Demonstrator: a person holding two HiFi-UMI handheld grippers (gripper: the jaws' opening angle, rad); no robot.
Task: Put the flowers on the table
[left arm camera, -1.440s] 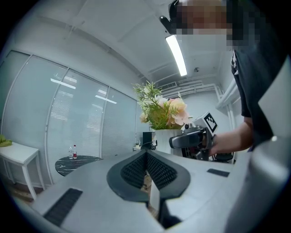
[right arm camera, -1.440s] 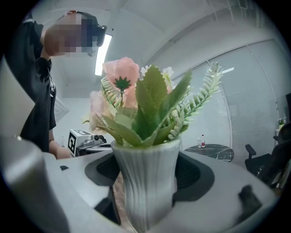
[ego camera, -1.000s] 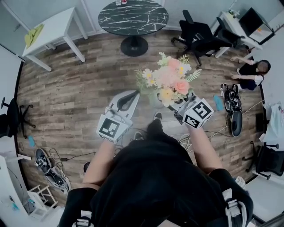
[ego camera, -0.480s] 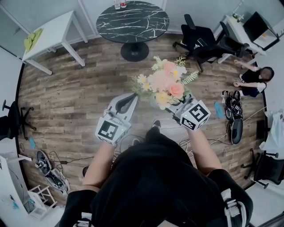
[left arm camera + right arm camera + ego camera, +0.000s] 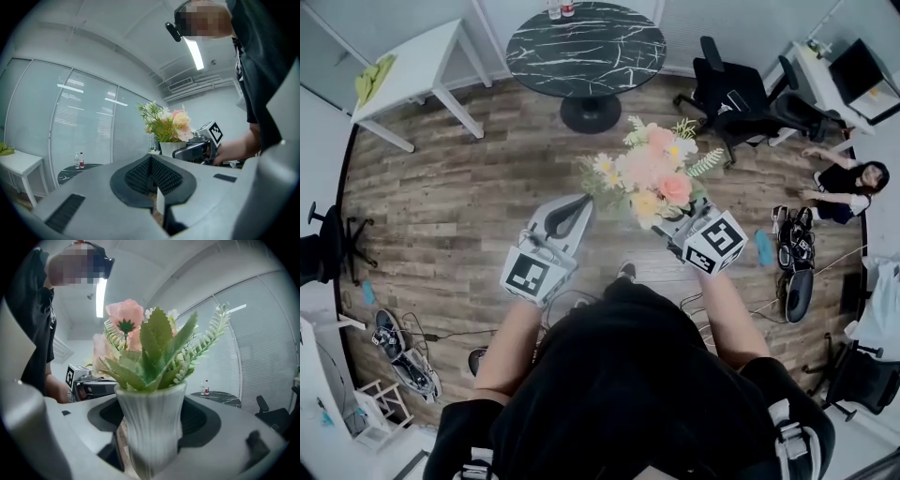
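My right gripper (image 5: 677,223) clamps the white ribbed vase (image 5: 150,423) of pink and yellow flowers (image 5: 652,174). My left gripper (image 5: 150,171) hangs beside it, jaws together and empty.

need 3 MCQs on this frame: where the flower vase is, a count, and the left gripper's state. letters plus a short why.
1. Where is the vase of flowers?
A) on the white table
B) on an office chair
C) between the jaws of the right gripper, off the floor

2. How many bottles stand on the round black table?
A) none
B) two
C) five

3. The jaws of the left gripper are:
A) together, with nothing between them
B) clamped on the vase
C) wide apart

Answers:
1 C: the right gripper view shows the ribbed white vase clamped between the jaws.
2 B: two bottles stand side by side at the table's far edge.
3 A: the left gripper view shows the pads meeting, with nothing between.
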